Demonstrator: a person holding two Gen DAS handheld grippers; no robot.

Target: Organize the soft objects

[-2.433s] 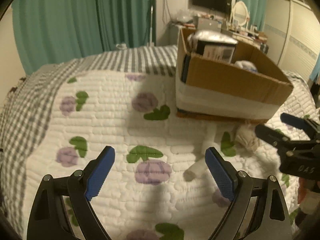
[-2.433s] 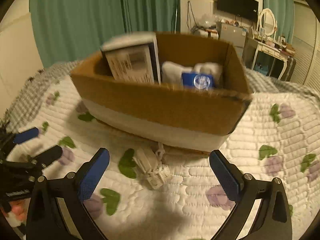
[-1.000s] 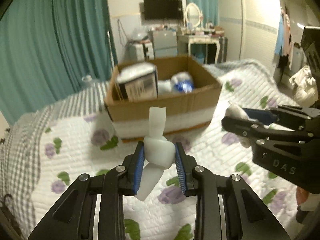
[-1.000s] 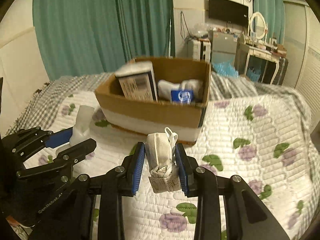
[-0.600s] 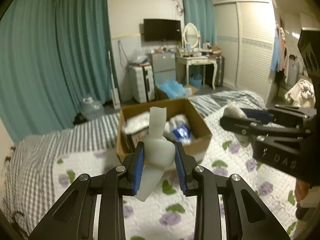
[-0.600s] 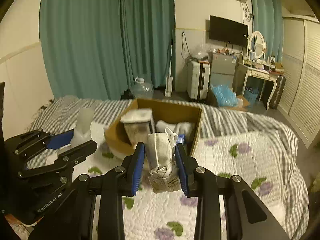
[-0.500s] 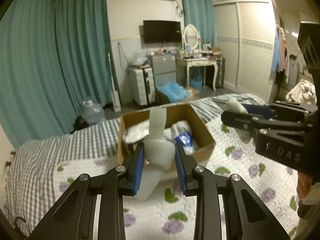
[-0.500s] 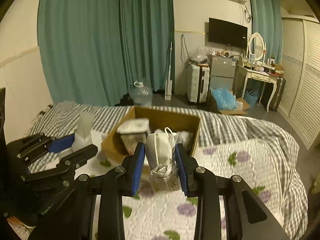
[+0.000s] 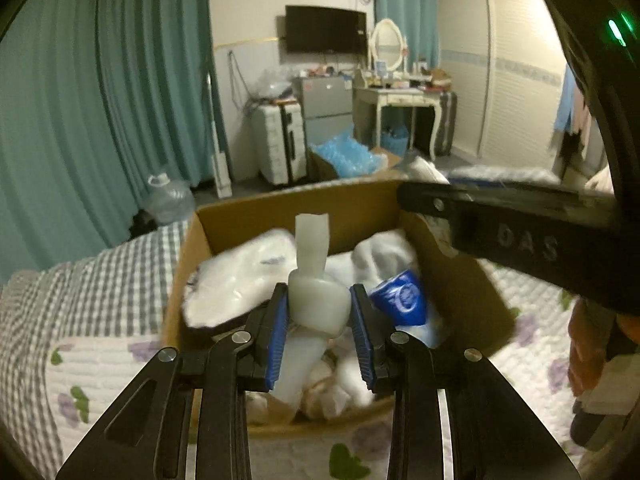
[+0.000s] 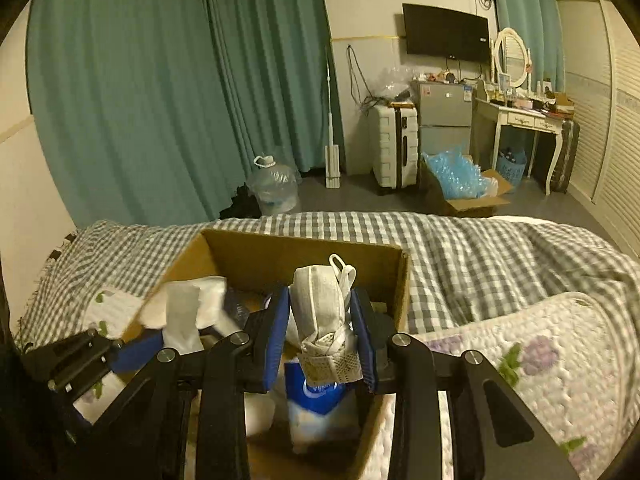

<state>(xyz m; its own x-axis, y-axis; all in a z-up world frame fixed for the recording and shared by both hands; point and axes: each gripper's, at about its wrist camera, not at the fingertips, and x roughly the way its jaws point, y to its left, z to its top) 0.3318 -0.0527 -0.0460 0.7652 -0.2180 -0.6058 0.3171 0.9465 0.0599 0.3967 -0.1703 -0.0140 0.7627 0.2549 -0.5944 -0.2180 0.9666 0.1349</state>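
Observation:
My left gripper [image 9: 319,312] is shut on a white knotted sock [image 9: 314,280] and holds it above the open cardboard box [image 9: 248,216]. My right gripper [image 10: 320,316] is shut on a rolled grey-white sock [image 10: 320,300] and holds it over the same box [image 10: 296,248]. The box holds white soft bundles [image 9: 236,280] and a blue-and-white pack [image 9: 402,300]. The right gripper's black arm [image 9: 520,232] crosses the upper right of the left wrist view. The left gripper [image 10: 120,352] with its white sock [image 10: 180,316] shows at lower left of the right wrist view.
The box stands on a bed with a white floral quilt [image 10: 540,360] and a grey checked blanket [image 10: 460,240]. Beyond the bed are teal curtains [image 10: 160,80], a water jug [image 10: 272,188], a suitcase [image 10: 392,148], a dressing table [image 10: 520,120] and a wall TV [image 10: 446,34].
Both grippers closed on the socks lying on the quilt, lifted them high, and have now moved forward and down over the open box.

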